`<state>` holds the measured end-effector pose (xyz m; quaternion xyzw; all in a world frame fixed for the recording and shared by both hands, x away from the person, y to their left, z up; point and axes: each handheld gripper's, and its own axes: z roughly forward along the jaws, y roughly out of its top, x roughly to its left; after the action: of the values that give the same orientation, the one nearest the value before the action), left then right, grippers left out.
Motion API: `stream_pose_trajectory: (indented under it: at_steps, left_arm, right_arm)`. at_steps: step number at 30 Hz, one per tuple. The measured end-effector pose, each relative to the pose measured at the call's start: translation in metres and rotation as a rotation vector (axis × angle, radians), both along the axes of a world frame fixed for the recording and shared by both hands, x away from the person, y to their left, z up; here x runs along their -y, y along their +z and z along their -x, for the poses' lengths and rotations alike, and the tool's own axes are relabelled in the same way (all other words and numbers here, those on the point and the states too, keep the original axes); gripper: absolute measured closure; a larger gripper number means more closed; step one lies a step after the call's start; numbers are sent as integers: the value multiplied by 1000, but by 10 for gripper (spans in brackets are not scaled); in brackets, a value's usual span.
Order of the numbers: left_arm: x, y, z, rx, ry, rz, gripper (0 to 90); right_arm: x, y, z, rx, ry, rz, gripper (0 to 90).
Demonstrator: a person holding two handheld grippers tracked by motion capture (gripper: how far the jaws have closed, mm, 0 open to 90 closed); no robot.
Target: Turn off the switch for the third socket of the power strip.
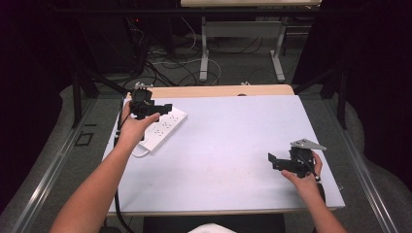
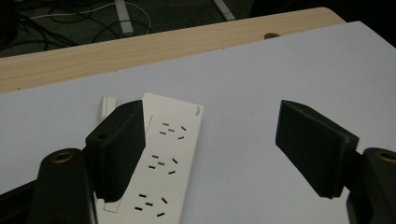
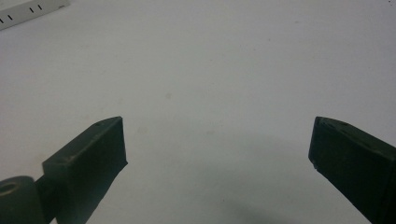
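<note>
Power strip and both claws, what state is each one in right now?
Power strip: flat on the table, nothing plugged into the visible sockets, not gripped.
Left claw: open, over the strip, holding nothing.
Right claw: open, empty, above bare table.

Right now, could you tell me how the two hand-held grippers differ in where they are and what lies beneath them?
The left hand-held gripper hovers over the white power strip at the table's far left; the right hand-held gripper sits near the front right over the bare white table. Both stand open, holding nothing.
</note>
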<state>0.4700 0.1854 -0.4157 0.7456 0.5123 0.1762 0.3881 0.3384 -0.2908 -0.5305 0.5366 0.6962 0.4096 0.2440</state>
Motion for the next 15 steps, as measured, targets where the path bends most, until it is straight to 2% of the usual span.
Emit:
stream_pose_trajectory:
  at_steps: [3,4,5,6,8,12,15]
  left_arm:
    - [-1,-2,-4,-17,10,5,246]
    - [0,-3,-6,-19,21,19,246]
    - [-1,-4,-7,-17,21,9,247]
    - [-1,-5,-8,-25,25,25,248]
    - [-3,-6,-11,-26,27,15,248]
    - [-3,-8,-16,-37,43,46,255]
    - [-3,-9,-19,-48,52,51,266]
  right_arm:
    - [0,0,0,0,0,0,35]
    - [0,0,0,0,0,-1,35]
    - [1,-1,0,2,1,3,35]
    - [1,-1,0,1,2,3,36]
    - [1,-1,0,-1,-1,-1,36]
    - [0,-1,0,-3,-1,-2,37]
    - [0,-1,0,-3,0,0,37]
